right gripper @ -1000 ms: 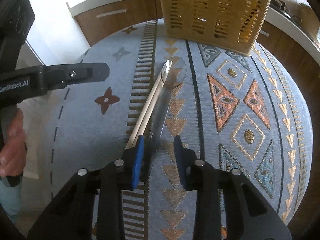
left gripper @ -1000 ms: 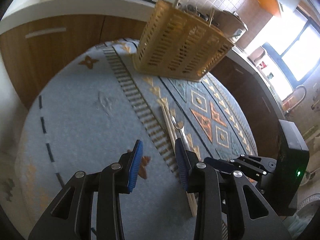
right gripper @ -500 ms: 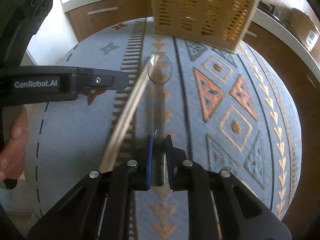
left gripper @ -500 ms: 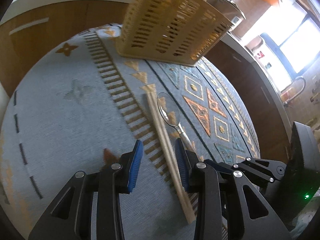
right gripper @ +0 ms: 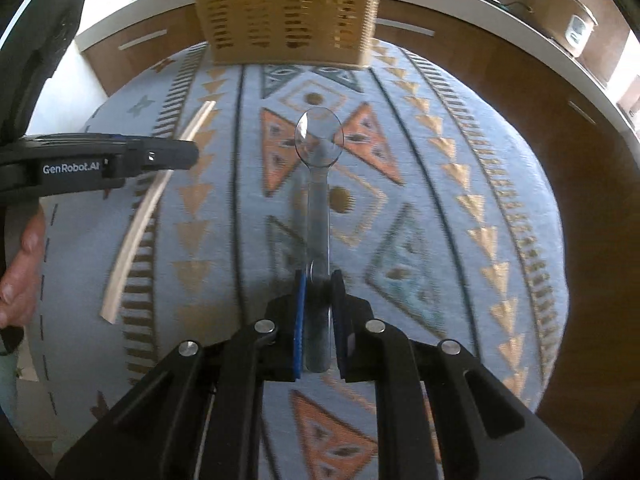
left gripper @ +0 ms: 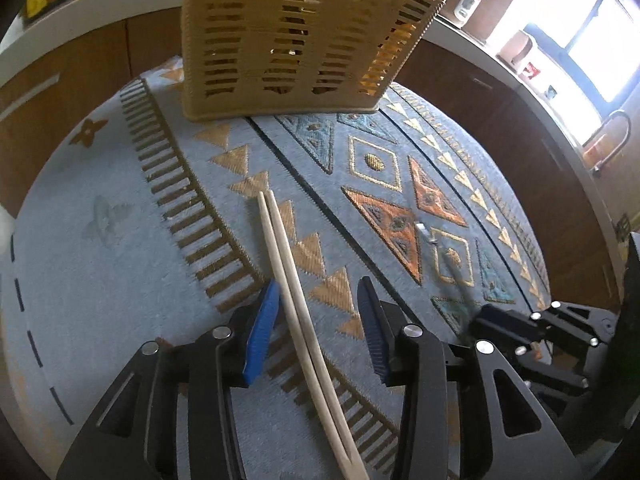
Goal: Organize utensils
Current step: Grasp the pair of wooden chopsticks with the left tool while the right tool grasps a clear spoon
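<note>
The right gripper (right gripper: 318, 312) has its jaws clamped on the handle of a clear plastic spoon (right gripper: 318, 200), which points away from the camera with its round bowl toward the far side, above the orange triangles of the patterned blue cloth (right gripper: 460, 208) covering the desk. In the left wrist view the spoon's handle (left gripper: 448, 256) shows blurred at the right, running down into the black right gripper (left gripper: 520, 328).

The left gripper (left gripper: 318, 316) has its jaws spread wide, one on either side of a pair of pale wooden chopsticks (left gripper: 292, 280). The chopsticks lie side by side on the cloth, running from near the camera toward the far side, closer to the blue left pad (left gripper: 262, 332) than to the right one; whether a pad touches them cannot be told. In the right wrist view the same chopsticks (right gripper: 136, 224) lie at the left, partly behind the left gripper (right gripper: 168, 154).

A tan slotted basket (left gripper: 288, 40) stands at the far edge of the cloth, well apart from both utensils. Behind it run wooden cabinet fronts (right gripper: 500, 68) under a white counter
</note>
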